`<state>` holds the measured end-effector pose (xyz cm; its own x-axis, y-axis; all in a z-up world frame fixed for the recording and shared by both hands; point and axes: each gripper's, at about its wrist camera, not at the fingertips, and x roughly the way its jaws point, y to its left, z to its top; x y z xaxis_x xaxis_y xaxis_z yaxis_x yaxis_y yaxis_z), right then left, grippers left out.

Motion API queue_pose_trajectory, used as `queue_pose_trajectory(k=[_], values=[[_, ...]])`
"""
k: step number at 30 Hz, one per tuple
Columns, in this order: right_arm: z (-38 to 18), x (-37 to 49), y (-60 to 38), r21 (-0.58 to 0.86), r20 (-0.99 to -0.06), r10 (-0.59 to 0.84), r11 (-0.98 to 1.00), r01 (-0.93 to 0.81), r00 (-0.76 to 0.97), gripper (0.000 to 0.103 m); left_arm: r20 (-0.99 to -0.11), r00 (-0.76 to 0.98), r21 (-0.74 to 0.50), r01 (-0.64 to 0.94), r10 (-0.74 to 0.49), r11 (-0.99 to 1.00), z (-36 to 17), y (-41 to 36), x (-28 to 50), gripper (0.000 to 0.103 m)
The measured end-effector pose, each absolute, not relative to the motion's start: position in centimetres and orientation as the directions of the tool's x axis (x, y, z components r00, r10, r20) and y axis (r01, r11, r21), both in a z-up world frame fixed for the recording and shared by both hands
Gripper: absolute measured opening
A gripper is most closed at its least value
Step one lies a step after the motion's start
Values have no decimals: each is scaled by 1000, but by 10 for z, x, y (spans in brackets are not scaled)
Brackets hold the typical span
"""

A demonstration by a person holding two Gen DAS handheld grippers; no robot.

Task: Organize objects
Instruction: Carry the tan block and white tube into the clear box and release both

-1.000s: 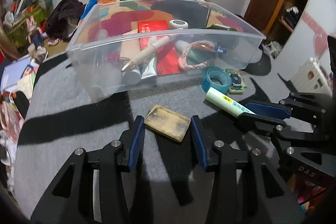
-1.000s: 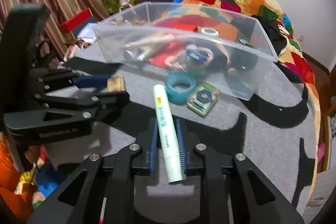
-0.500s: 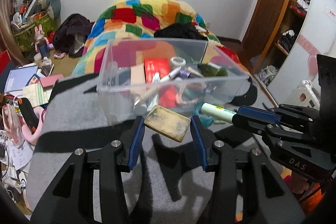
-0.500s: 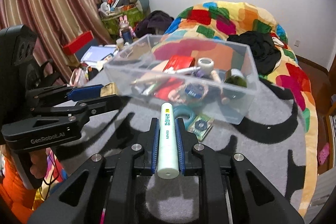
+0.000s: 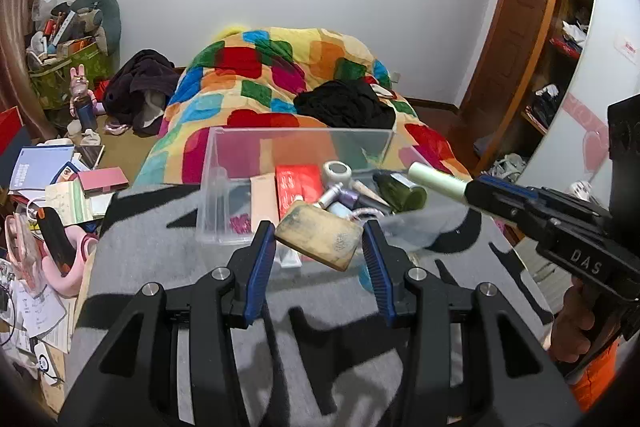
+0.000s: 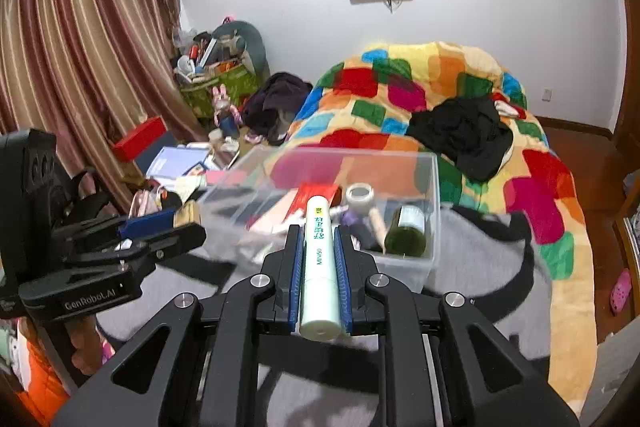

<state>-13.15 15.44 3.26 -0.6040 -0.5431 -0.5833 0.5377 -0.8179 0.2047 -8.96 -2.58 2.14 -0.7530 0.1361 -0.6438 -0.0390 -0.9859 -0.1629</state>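
Observation:
My left gripper (image 5: 318,241) is shut on a flat tan worn block (image 5: 318,239) and holds it in the air just before the near wall of a clear plastic bin (image 5: 212,187). My right gripper (image 6: 319,239) is shut on a pale green tube (image 6: 319,259) marked MINISO, raised near the bin (image 6: 434,187). The tube also shows at the right of the left wrist view (image 5: 436,179). The bin holds a red packet (image 5: 298,183), a tape roll (image 5: 337,169), a dark green bottle (image 6: 406,233) and other small items.
The bin sits on a grey and black cloth (image 5: 132,227) on a bed with a multicoloured quilt (image 5: 276,67). Black clothes (image 6: 464,135) lie on the quilt. Books and clutter (image 5: 48,179) cover the floor at left. A wooden door (image 5: 516,39) stands at right.
Both grippers have lifted their objects off the cloth and risen. The bin now lies lower and farther in both views, seen more from above.

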Motion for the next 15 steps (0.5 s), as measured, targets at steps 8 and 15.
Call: queue_pose_trajectory(k=[8,15], values=[[28,-161,141,200,-600,-508,-843,499,-618,14,-685,-720,-163,5,110,-987,8,-38,-116,44],[0,-192,124,227,-663,-496,-847,481,-561,14,-723,-685,-173,50,92,-984,-6,-51,-142,44]])
